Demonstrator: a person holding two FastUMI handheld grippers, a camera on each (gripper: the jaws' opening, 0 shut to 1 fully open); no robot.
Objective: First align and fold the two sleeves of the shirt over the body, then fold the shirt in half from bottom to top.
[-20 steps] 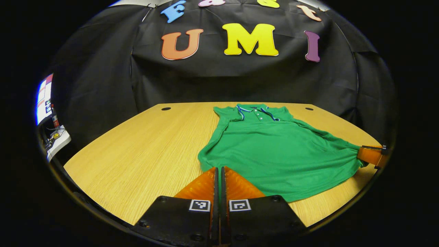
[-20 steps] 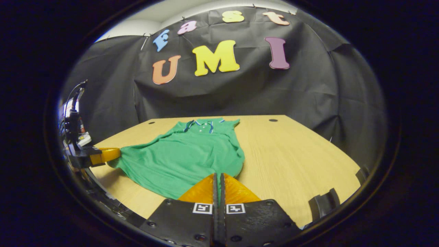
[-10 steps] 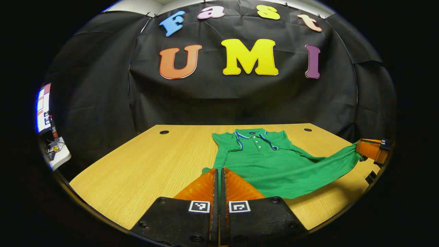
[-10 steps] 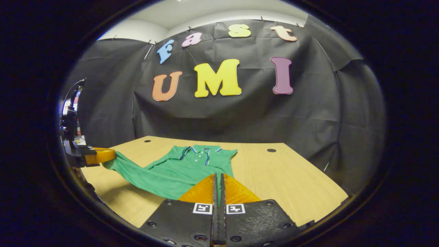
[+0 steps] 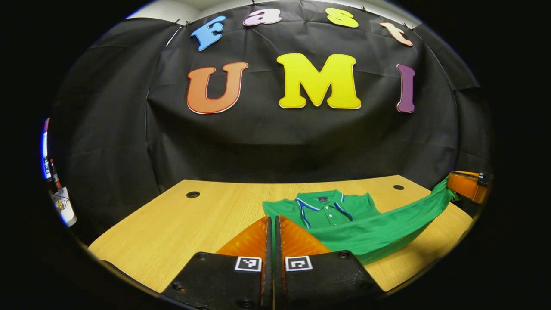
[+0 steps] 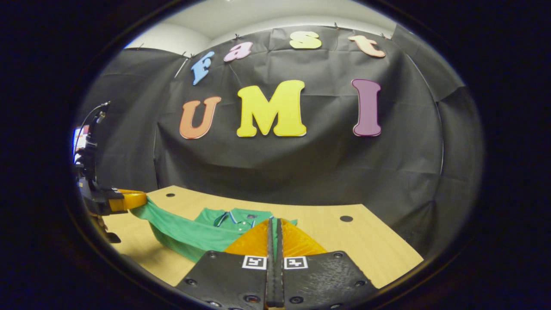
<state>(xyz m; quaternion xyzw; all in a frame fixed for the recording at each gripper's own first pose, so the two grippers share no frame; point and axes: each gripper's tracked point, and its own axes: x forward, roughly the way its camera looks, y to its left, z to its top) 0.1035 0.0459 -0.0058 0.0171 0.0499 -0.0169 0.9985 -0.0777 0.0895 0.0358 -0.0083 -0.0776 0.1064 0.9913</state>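
polo shirt (image 5: 344, 224), green with a striped collar and a buttoned placket, lies on the wooden table (image 5: 181, 232) with its collar toward the black cloth wall. its lower hem is raised off the tabletop and stretched in a band between the two grippers, above the collar end that lies flat.

left gripper (image 5: 271, 224) sits at the bottom of the left gripper view, its fingers pressed together with a thin edge of green cloth pinched between them at the hem's left corner. in the same view the right gripper (image 5: 467, 186) shows at the far right edge, with the hem's other corner drawn up to it and the fabric taut between.

in the right gripper view the right gripper's own fingers are closed flat against each other with green cloth at their tips. the left gripper appears there at the left edge, the hem band running from it across the front of the shirt.

round holes (image 5: 193, 194) mark the table's far corners.
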